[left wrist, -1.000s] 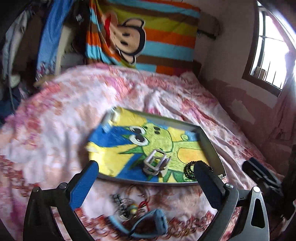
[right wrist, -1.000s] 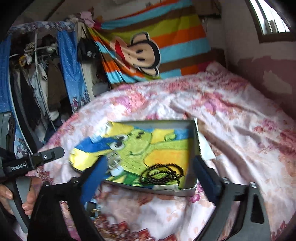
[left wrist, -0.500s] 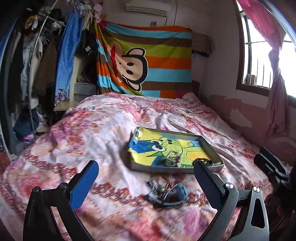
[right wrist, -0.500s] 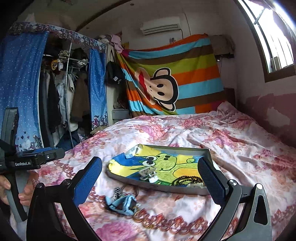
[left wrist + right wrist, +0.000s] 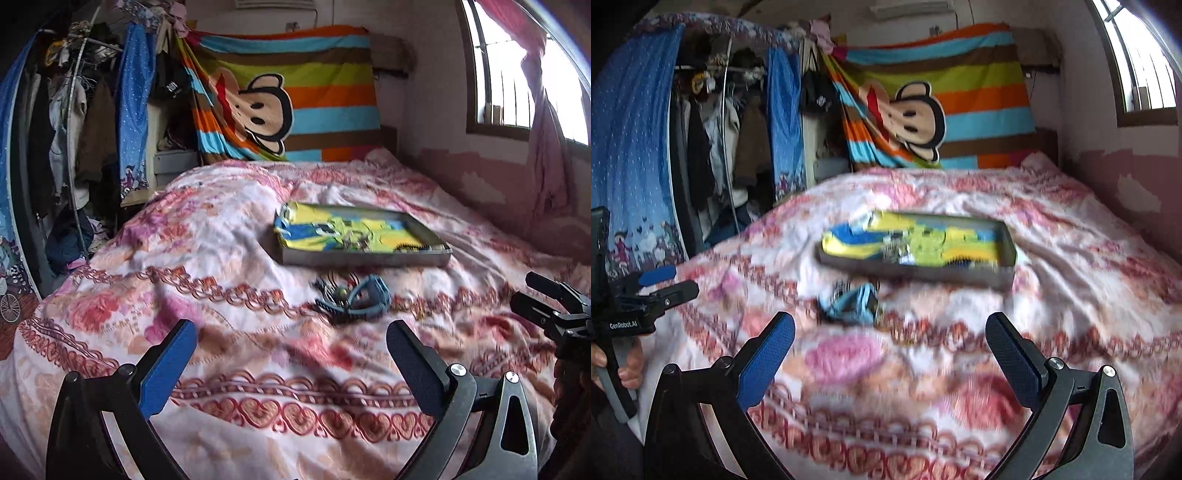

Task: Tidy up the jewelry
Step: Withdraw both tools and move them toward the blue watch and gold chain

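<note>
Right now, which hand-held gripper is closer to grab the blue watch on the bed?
Probably either; it's nearly a tie. The left hand-held gripper and right hand-held gripper are both open and empty, and the blue watch lies on the bedspread ahead of both, slightly more centred for the left.

Both cams sit low at the foot end of the bed, facing fwd twd the striped monkey blanket at 12 o'clock. Left wrist cam: its own gripper frames the btm edge, tray at abt 1 o'clock, mid-distance; window at 2 o'clock. Right wrist cam: similar height, set further right; its gripper at btm, tray near 12, clothes rack at 10 o'clock. Shared: bed, tray, blue watch, blanket, rack. Each cam catches the other gripper at its frame edge.
</note>
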Tool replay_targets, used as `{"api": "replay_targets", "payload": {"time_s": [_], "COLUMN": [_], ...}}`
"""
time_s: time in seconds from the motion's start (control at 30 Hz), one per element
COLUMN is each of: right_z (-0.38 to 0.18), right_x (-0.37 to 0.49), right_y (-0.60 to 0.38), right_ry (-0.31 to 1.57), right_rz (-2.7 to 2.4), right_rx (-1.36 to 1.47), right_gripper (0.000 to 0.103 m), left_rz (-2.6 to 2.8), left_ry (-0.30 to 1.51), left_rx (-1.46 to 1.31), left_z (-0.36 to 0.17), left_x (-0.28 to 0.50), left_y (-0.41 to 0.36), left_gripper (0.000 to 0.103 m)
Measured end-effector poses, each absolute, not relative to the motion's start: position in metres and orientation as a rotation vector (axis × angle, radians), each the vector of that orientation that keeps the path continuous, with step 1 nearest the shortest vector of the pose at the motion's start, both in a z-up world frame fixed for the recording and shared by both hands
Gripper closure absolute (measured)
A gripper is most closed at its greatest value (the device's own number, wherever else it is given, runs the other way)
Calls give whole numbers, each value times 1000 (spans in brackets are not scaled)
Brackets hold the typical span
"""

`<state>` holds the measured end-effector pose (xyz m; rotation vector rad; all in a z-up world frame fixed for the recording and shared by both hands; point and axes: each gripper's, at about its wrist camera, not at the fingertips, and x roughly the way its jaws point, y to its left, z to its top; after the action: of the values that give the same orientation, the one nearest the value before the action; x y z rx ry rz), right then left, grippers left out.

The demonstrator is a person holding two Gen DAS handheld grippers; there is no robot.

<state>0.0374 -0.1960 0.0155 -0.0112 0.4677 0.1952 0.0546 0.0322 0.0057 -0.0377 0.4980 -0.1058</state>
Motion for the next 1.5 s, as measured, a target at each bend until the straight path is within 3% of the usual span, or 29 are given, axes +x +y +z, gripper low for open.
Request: {"api": "replay_targets", "payload": {"time_s": [0.3, 0.77, 1.5], "right_z": [-14, -27, -17], "right_x": [53, 73, 115], "right_y": [-199, -207, -210], "right_ry": [582, 685, 667], "right_rz": [159, 102, 111], "right_rx": [-22, 1, -181], "right_gripper": [1, 1, 1], "left_rz": [-102, -106, -271], "left_ry": [623, 666, 748], "left_rx": [-4, -27, -36], "left_z": [-17, -22, -21], "left_x": [67, 82, 173], "left_y": [26, 27, -5], "left_gripper": [0, 0, 0]}}
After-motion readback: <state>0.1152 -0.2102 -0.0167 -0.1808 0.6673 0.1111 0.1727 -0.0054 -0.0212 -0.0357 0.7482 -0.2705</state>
